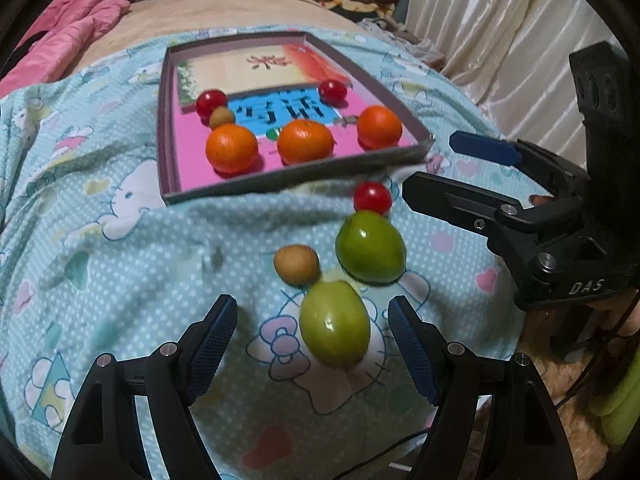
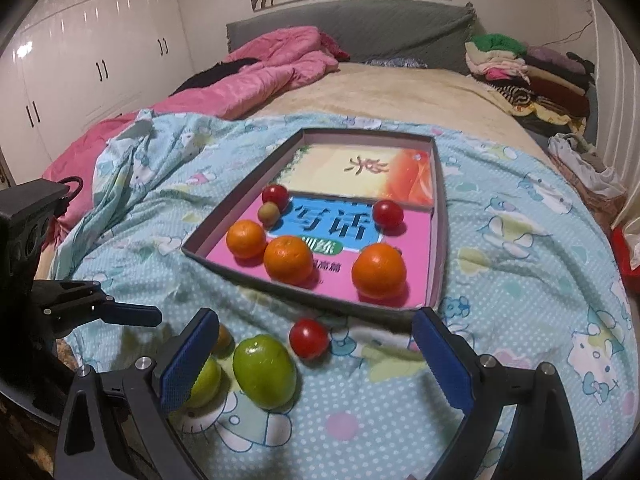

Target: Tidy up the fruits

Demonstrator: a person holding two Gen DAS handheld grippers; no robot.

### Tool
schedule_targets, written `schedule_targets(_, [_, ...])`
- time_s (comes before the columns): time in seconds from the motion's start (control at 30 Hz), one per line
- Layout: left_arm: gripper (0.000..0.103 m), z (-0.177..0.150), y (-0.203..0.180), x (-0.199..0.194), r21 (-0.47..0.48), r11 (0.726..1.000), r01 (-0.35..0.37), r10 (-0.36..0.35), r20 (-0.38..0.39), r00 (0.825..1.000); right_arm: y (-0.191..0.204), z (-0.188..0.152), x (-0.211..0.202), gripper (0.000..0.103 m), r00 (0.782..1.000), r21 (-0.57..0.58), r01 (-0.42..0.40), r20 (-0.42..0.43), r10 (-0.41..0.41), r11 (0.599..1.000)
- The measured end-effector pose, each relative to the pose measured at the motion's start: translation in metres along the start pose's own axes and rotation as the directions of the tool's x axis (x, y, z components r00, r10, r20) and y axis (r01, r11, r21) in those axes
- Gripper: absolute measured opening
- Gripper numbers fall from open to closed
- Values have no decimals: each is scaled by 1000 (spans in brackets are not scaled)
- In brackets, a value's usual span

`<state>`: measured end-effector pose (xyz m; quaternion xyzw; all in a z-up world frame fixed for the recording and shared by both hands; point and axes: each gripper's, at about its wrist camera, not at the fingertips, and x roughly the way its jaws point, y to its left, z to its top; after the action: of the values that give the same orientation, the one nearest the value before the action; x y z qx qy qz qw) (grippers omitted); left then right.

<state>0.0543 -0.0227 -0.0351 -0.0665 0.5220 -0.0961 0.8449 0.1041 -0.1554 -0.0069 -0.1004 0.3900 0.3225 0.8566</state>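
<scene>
Fingers on my left spread apart around the nearest green fruit, its long axis pointing away toward the tray.

Both the left gripper and right gripper are matte black plastic frames with silver screws at the pivots, ribbed blue pads lining the fingers, and white "DAS" lettering behind the right claw.

Left hand-held gripper open around green fruit, tray beyond
</scene>
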Motion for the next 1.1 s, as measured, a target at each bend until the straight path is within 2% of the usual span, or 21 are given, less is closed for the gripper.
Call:
schedule_targets(0.23, [79, -4, -2, 13, 2, 1000, 14, -14, -56, 998, 6, -7, 14, 98, 996, -12, -38, -87, 37, 999])
schedule_targets(0.33, [79, -6, -2, 18, 1, 1000, 5, -5, -74, 997, 4, -10, 21, 98, 988, 25, -80, -134, 83, 996])
schedule_targets(0.4, [79, -6, -2, 19, 2, 1000, 7, -7, -77, 997, 2, -13, 27, 97, 983, 47, -80, -163, 87, 996])
schedule_targets(0.53, [78, -6, -4, 22, 7, 1000, 8, -7, -84, 996, 0, -16, 32, 90, 976, 72, -91, -193, 104, 993])
schedule_targets(0.97, [78, -5, -9, 27, 23, 1000, 9, -7, -85, 996, 9, -21, 44, 64, 959, 48, -129, -249, 137, 990])
schedule_targets(1.1, [78, -4, -9, 28, 23, 1000, 10, -8, -86, 996, 8, -21, 46, 59, 956, 60, -139, -252, 149, 989])
